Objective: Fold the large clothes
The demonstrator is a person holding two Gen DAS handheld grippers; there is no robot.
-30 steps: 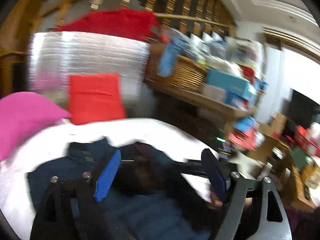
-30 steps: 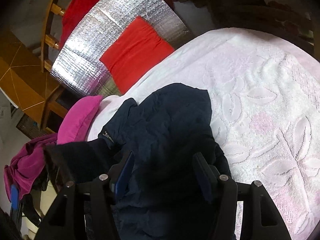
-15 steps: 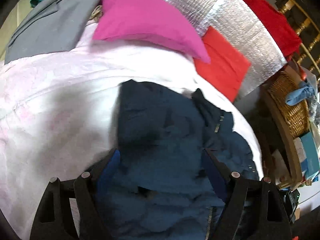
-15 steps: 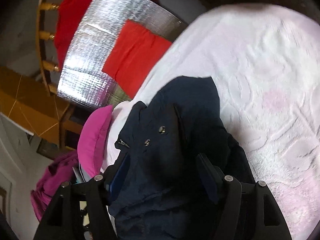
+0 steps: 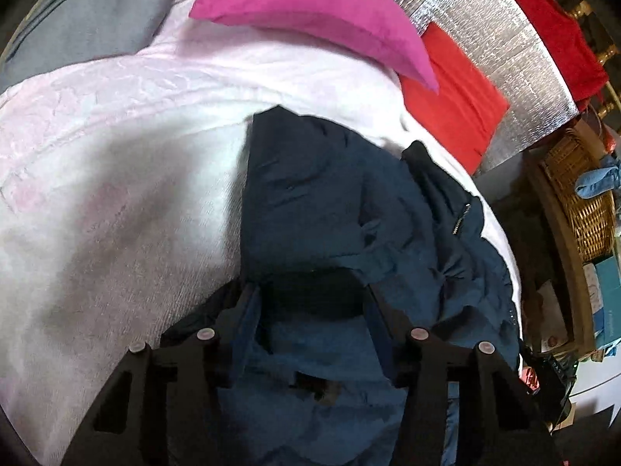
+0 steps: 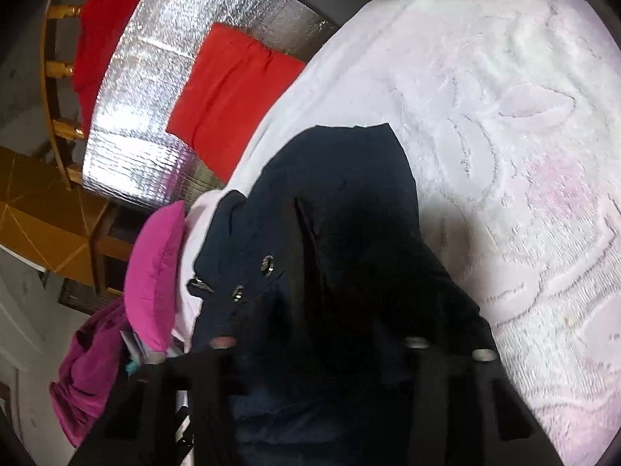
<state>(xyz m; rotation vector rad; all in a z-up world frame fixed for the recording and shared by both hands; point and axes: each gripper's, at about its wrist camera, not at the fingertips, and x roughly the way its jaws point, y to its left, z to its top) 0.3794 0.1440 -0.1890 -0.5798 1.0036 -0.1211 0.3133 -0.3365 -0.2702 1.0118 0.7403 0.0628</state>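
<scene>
I have a dark navy jacket (image 5: 330, 202) lying crumpled on a bed, on its pale pink-and-white bedspread (image 5: 116, 178) with a raised leaf pattern. Seen from my left wrist camera, the jacket sits toward the bed's right edge, its far hem reaching up toward the head of the bed, where a magenta pillow (image 5: 310, 11) and a red cushion (image 5: 458, 89) lean against a silver foil panel (image 5: 500, 31).

My left gripper (image 5: 310, 303) points down into the jacket. Its jaws have just been closing, and a thick fold of navy cloth sits bunched between the fingers (image 5: 242, 322); they look pressed into it, so I read this as a grip on the jacket at a middling width.

My right gripper (image 6: 318, 349) is also down in the jacket (image 6: 349, 202), near a flap that carries two metal snaps (image 6: 267, 263). Its jaws have just been closing too and now stand narrow, but the fingers are buried in very dark fabric and shadow, so I cannot tell from this view whether the pads are actually pinching the cloth.

In the right wrist view the bedspread (image 6: 524, 155) stretches bare to the right of the jacket, and the magenta pillow (image 6: 155, 272) lies just beside the jacket's collar end. A wicker basket (image 5: 582, 202) stands off the bed's right side.
</scene>
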